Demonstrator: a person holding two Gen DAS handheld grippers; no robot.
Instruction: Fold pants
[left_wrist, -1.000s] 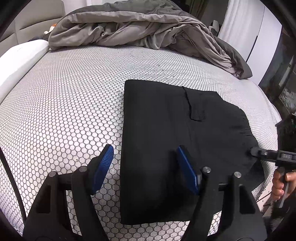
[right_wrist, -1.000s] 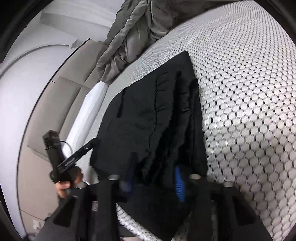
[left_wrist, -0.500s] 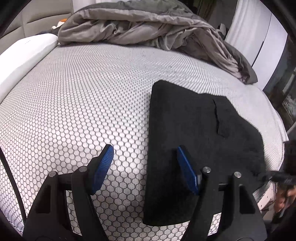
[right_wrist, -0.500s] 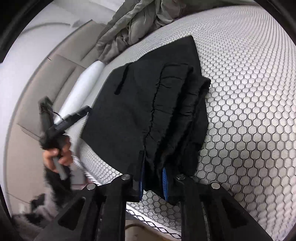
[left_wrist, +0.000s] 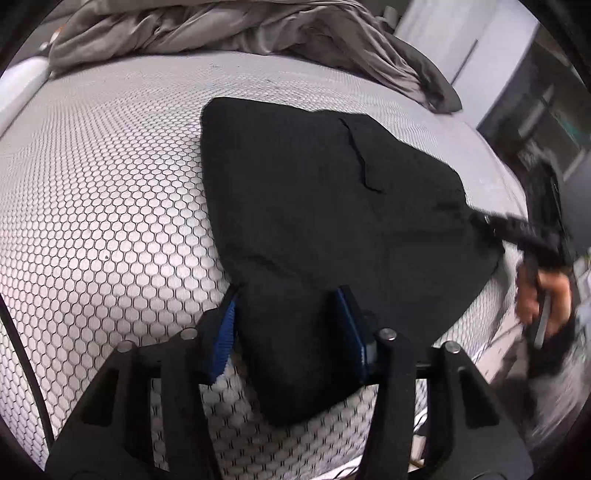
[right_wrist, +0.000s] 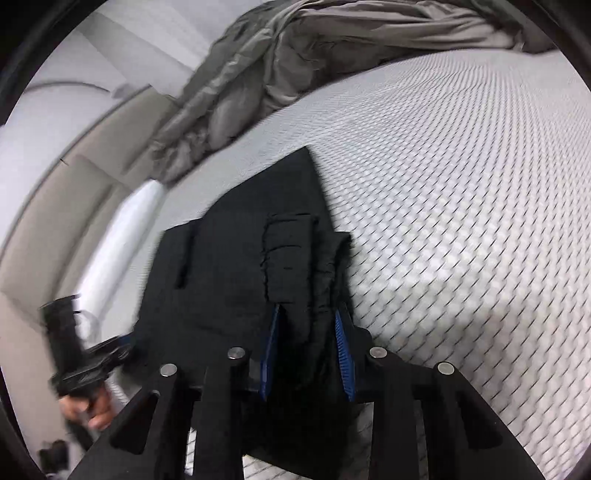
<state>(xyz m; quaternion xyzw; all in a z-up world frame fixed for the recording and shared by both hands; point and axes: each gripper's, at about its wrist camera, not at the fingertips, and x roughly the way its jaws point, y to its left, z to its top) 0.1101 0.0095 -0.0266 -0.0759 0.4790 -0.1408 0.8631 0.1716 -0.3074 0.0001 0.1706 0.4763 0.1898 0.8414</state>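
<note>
The black pants (left_wrist: 314, 192) lie folded on the honeycomb-patterned bed (left_wrist: 110, 192). My left gripper (left_wrist: 290, 314) has its blue pads on either side of the pants' near corner, which bunches up between them. My right gripper (right_wrist: 306, 347) holds the thick waistband edge of the pants (right_wrist: 240, 273) between its blue pads, and the cloth is lifted there. The right gripper also shows in the left wrist view (left_wrist: 517, 236) at the pants' right edge. The left gripper shows blurred in the right wrist view (right_wrist: 85, 365).
A crumpled grey duvet (left_wrist: 229, 29) is heaped at the far side of the bed, also in the right wrist view (right_wrist: 332, 48). A white pillow (right_wrist: 118, 243) lies by the beige headboard (right_wrist: 74, 192). The bed edge is close on the right (left_wrist: 498, 317).
My left gripper moved forward onto the pants' near corner and closed on it. My right gripper keeps its hold on the waistband edge, and the pants have shifted and bunched.
</note>
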